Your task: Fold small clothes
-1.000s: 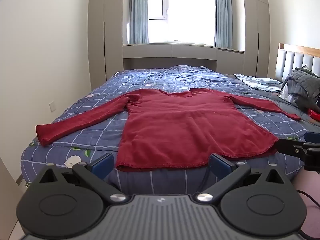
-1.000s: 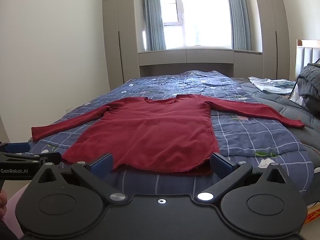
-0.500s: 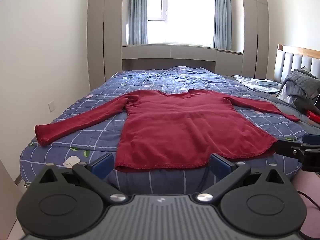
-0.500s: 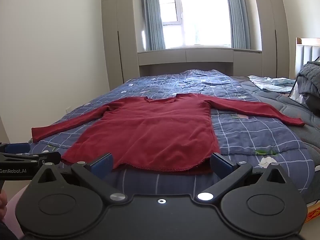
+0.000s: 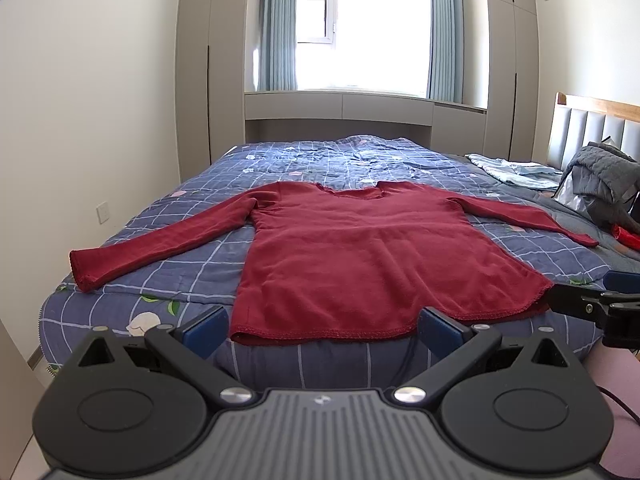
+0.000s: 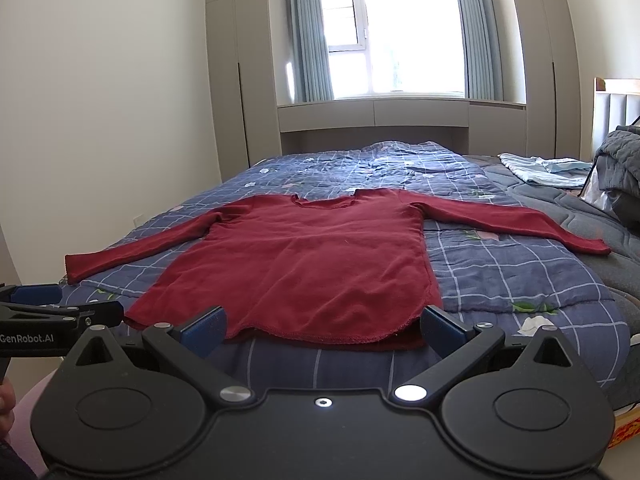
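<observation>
A dark red long-sleeved top (image 5: 360, 256) (image 6: 304, 264) lies flat on the bed, neck toward the window, both sleeves spread out to the sides, hem at the near edge. My left gripper (image 5: 320, 326) hovers just before the hem, open, nothing between its blue pads. My right gripper (image 6: 322, 324) is likewise open and empty in front of the hem's right part. Each gripper shows at the edge of the other's view: the right one (image 5: 596, 306) and the left one (image 6: 60, 310).
The bed carries a blue checked quilt (image 5: 192, 272). A grey padded jacket (image 5: 600, 176) and a light blue garment (image 5: 512, 170) lie toward the headboard on the right. A small red item (image 5: 626, 236) sits near the jacket. Wardrobes flank the window; a wall stands left.
Both views have shifted only slightly; the top and both open grippers stay as they were.
</observation>
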Motion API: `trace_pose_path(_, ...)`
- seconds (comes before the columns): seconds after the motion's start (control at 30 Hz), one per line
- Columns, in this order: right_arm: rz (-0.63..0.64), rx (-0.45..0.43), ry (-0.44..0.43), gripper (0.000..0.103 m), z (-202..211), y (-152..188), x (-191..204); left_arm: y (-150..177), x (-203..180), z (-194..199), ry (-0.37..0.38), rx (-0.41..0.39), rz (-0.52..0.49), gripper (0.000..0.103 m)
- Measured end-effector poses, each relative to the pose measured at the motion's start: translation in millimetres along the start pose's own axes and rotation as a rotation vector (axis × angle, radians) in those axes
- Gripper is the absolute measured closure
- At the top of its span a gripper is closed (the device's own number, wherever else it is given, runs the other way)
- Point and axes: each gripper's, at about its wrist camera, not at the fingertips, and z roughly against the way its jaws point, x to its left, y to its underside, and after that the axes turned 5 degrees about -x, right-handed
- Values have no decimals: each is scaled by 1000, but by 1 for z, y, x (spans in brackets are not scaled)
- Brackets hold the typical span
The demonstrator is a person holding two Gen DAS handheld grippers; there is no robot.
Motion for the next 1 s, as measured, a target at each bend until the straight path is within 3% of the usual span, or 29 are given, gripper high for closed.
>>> trace_pose_path(1.0, 9, -9, -5, 0, 1, -1, 2, -2, 2, 0, 0, -4, 1, 0)
